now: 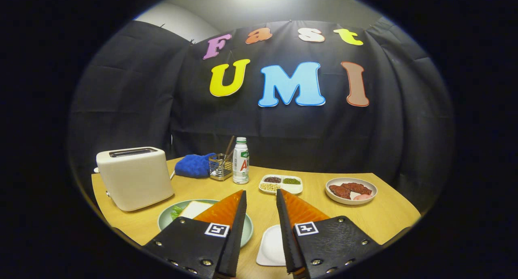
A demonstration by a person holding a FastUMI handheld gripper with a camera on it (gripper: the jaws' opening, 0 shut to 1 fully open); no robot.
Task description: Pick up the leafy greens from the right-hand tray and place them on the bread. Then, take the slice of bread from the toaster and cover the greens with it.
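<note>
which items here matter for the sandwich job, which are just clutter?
Job: toaster; green plate with bread slice and a bit of greens showing under it; white tray between the fingers; gripper, open, holding nothing.

Clutter: blue cloth, wire caddy, bottle, beans dish, meat plate.

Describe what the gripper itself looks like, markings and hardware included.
The gripper has two flat, wedge-shaped fingers tapering forward. Each is mounted on a black textured plate fastened with round metal screws. Each plate carries a small square black-and-white fiducial marker near the finger's base.
</note>
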